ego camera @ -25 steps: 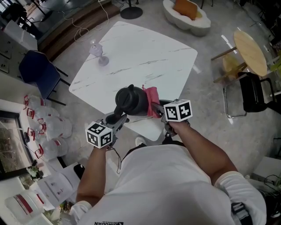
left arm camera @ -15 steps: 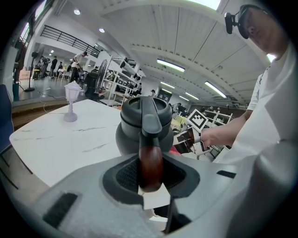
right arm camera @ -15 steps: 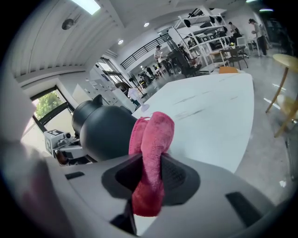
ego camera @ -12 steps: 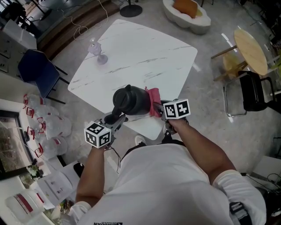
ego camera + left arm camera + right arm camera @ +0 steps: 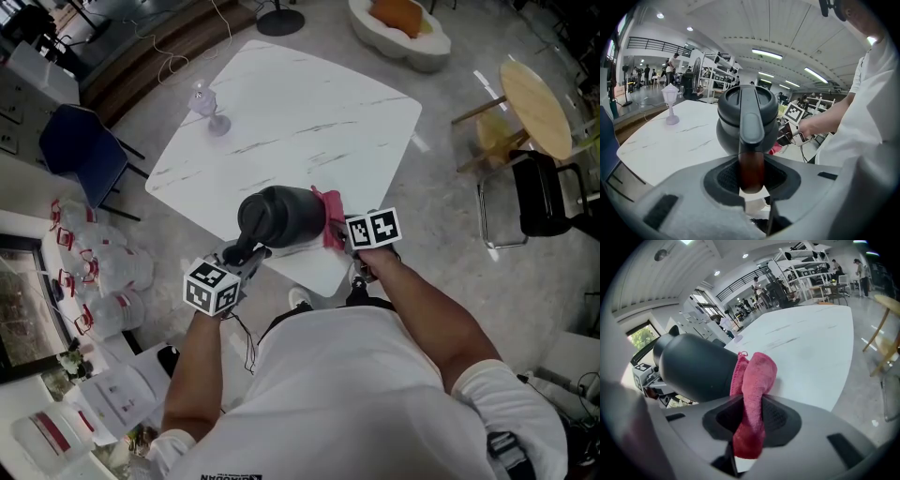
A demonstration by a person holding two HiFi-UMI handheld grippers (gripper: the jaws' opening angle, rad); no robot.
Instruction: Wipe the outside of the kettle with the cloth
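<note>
Kettle (image 5: pixel 281 217) tilted, centre of head view, over table (image 5: pixel 309 112) corner; left gripper (image 5: pixel 751 174) clamped on its handle (image 5: pixel 751 136); right gripper (image 5: pixel 751 420) pinching cloth (image 5: pixel 753 380) against kettle's side; likely risk: wiping push twists handle in jaws, kettle drops past edge.

Head view looks steeply down; the 2 gripper views closely face the kettle (image 5: pixel 281 217).

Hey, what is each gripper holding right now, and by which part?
The left gripper holds the kettle by its handle. The right gripper pinches the pink cloth around its bunched middle, the upper end against the kettle's side.
</note>
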